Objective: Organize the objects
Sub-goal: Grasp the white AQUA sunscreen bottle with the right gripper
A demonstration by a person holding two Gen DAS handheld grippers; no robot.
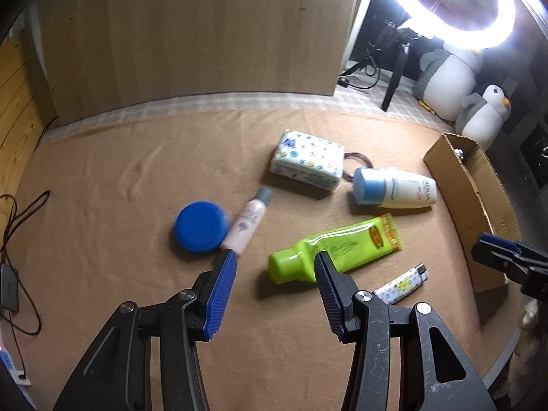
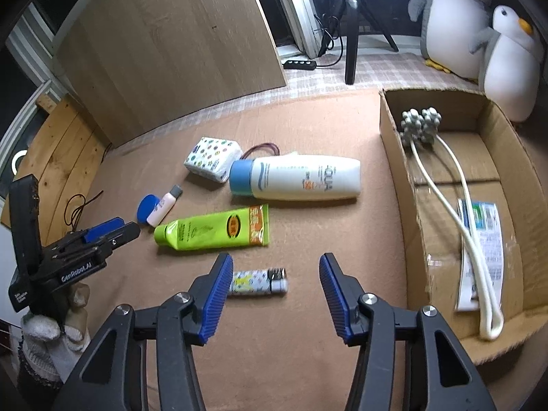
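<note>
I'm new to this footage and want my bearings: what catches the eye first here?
The lime-green tube lies mid-cloth, with a white blue-capped bottle just behind it and a patterned lighter in front, near the open right gripper. A cardboard box to the right holds a white looped massager. The ring light glares at the back, above two plush penguins.

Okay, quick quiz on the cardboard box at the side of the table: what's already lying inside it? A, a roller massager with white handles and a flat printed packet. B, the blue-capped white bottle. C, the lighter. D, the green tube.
A: in the right wrist view the cardboard box holds the roller massager and the printed packet, while the tube, lighter and bottle lie out on the brown cloth.
</note>
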